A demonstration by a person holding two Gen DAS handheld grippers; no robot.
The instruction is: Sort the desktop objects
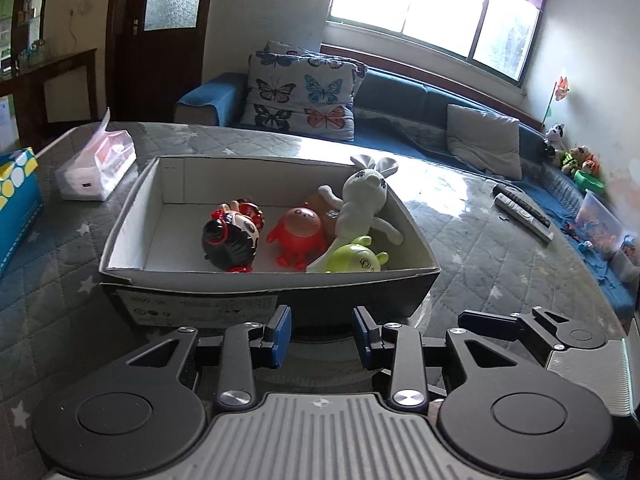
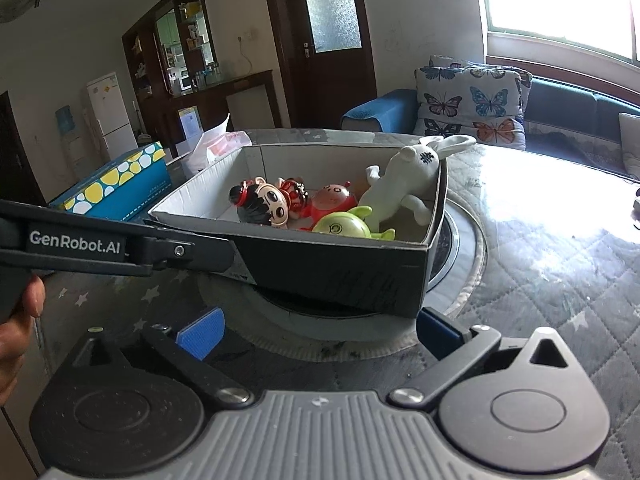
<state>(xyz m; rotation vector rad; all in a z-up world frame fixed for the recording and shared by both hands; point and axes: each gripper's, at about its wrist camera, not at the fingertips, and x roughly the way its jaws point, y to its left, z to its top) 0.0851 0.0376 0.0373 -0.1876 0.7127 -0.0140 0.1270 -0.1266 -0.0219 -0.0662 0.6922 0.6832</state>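
Observation:
A dark cardboard box [image 1: 264,286] with a white inside stands on the quilted table. In it lie a black-haired doll [image 1: 230,240], a red round toy [image 1: 300,232], a green round toy [image 1: 356,260] and a white plush rabbit [image 1: 364,196]. The box [image 2: 340,276], doll [image 2: 264,204], red toy [image 2: 334,198], green toy [image 2: 342,226] and rabbit [image 2: 408,180] also show in the right wrist view. My left gripper [image 1: 322,336] is open and empty just in front of the box. My right gripper [image 2: 320,330] is wide open and empty near the box's front corner.
A tissue pack [image 1: 98,168] and a blue dotted box [image 1: 16,196] sit at the left of the table. Two remote controls [image 1: 522,210] lie at the right. A sofa with butterfly cushions [image 1: 304,96] is behind. The left gripper's arm [image 2: 116,246] crosses the right wrist view.

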